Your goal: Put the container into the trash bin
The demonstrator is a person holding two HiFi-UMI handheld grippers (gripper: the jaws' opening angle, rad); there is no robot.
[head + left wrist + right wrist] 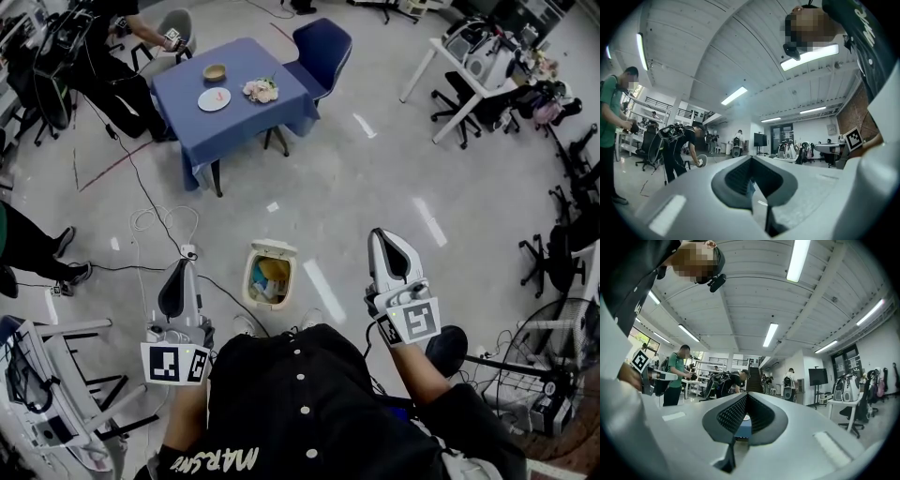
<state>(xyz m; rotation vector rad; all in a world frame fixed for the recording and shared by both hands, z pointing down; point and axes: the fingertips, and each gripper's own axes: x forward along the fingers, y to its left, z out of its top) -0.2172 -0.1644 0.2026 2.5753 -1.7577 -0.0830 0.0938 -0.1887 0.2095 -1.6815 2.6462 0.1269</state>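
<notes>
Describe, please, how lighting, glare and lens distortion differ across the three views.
Head view: even overhead light, pale glare streaks on the glossy floor, trash bin sharp, room edges bowed. Left gripper view: strong fisheye with dark corners; the ceiling lamp is blown out. Right gripper view: same fisheye; the lamp strip is overexposed.

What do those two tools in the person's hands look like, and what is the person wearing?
The left gripper and right gripper are white, tapering to a point, with dark ribbed pads inside the jaws. Each carries a white cube printed with black square markers at its rear. The person wears a black shirt with white buttons and white lettering.
</notes>
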